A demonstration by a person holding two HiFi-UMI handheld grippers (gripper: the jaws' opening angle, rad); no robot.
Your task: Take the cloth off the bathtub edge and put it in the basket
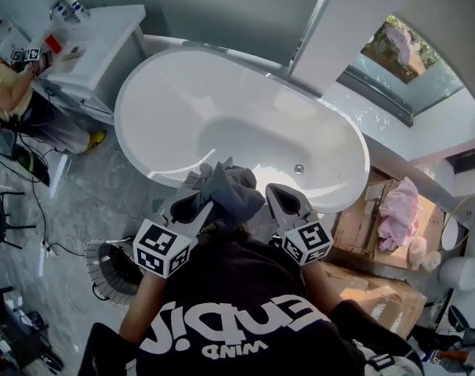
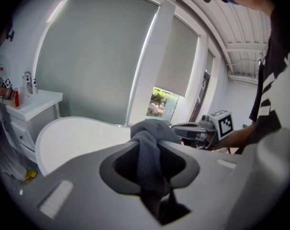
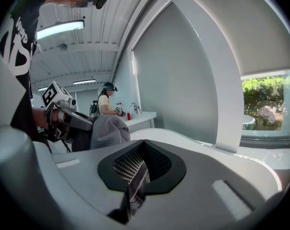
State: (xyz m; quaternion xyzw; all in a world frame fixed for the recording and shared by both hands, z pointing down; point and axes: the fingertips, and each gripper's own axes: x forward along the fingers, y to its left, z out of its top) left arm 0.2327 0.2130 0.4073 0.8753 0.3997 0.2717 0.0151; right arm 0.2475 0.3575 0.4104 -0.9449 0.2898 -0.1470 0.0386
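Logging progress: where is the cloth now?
Head view, centre: the grey cloth is clamped in the left gripper at the near rim of the bathtub, left of the right gripper.

White vanity (image 1: 104, 41), grey marbled floor (image 1: 88, 198), sunlit window (image 1: 406, 59).

The cloth (image 1: 228, 188) is dark grey, soft and bunched into a loose wad. It is pinched between the jaws of the left claw (image 1: 200, 197). One fold runs down through the gap, and the rest billows out past the tips, just beside the right claw (image 1: 278, 195). In the head view it sits over the near rim of the white oval bathtub (image 1: 126, 124); whether it touches the rim cannot be told. The basket (image 1: 112, 266) is pale with ribbed, slatted sides. It stands on the floor below the left claw, which partly hides it.
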